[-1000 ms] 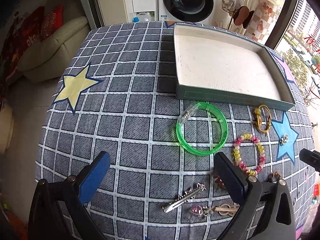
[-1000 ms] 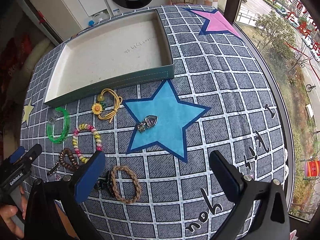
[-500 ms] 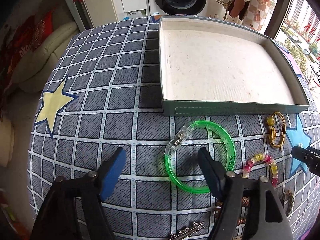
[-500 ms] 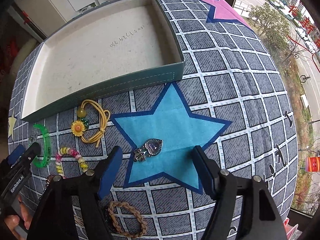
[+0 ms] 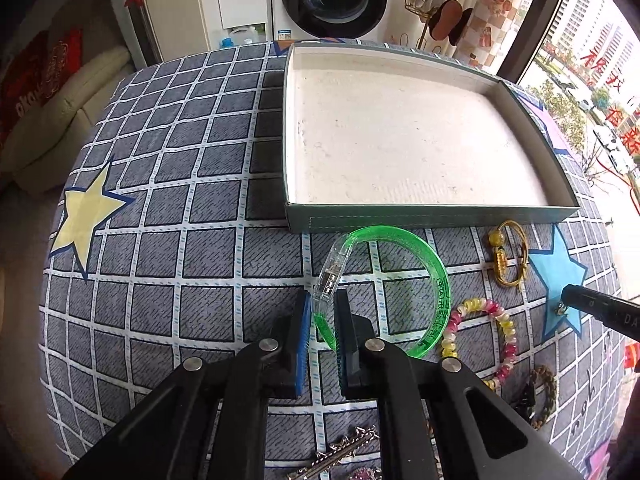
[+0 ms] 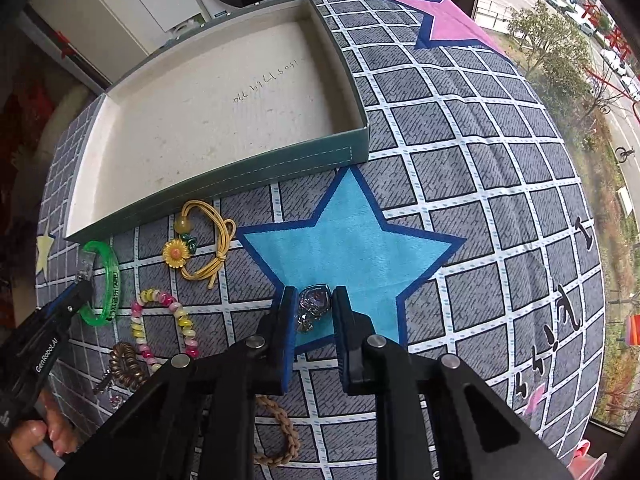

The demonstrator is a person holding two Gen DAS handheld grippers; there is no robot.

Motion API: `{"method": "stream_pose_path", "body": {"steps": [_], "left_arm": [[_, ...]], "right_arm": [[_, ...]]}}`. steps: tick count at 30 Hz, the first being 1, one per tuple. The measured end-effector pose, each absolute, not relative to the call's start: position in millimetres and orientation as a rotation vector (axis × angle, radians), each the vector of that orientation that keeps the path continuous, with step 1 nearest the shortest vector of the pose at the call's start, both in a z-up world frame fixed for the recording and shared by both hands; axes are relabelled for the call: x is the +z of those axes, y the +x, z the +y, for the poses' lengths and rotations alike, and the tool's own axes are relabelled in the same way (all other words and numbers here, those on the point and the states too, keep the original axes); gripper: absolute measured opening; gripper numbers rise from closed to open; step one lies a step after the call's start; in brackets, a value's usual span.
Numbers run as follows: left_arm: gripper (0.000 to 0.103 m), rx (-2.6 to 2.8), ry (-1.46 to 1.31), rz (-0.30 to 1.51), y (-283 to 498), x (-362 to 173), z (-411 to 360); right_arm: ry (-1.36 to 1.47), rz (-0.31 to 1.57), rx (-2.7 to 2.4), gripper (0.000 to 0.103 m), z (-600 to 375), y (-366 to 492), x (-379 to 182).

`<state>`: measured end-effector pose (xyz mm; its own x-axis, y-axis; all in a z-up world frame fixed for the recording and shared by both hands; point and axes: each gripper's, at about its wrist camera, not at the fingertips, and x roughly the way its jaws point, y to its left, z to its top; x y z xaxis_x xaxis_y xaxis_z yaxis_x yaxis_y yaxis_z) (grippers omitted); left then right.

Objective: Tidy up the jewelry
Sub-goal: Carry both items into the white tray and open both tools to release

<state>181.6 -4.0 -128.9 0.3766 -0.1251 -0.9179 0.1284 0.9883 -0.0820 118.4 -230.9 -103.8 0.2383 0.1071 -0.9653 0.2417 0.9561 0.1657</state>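
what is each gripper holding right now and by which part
Left gripper is shut on the green bangle, at its rim below the clear clasp. Right gripper pinches the heart charm by its sides.

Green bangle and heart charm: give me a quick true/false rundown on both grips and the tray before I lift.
1. The left gripper is closed around the green bangle near its clear clasp. True.
2. The right gripper is closed around the sunflower hair tie. False: it brackets the heart charm on the blue star; the hair tie lies apart on the cloth.
3. The tray already holds the beaded bracelet. False: the tray holds nothing; the bracelet lies on the cloth.
4. The bangle lies just in front of the tray's near wall. True.
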Motion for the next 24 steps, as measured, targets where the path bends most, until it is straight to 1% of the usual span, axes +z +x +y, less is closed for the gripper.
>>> {"method": "stream_pose_path", "body": {"steps": [10,18,24], "left_arm": [[0.024,-0.205,-0.018,1.111,181,-83,-6],[0.024,-0.215,-0.046,1.048,222,-59,-24],[0.024,-0.206,-0.028,1.035,257,-62,-47]], "right_arm": [[0.377,1.268,-0.006,0.019,-244,115,-65],[0.399,1.186,0.055,0.019,-290,178,-45],[0.397,1.174,0.082,0.019,-297,225,-49]]}}
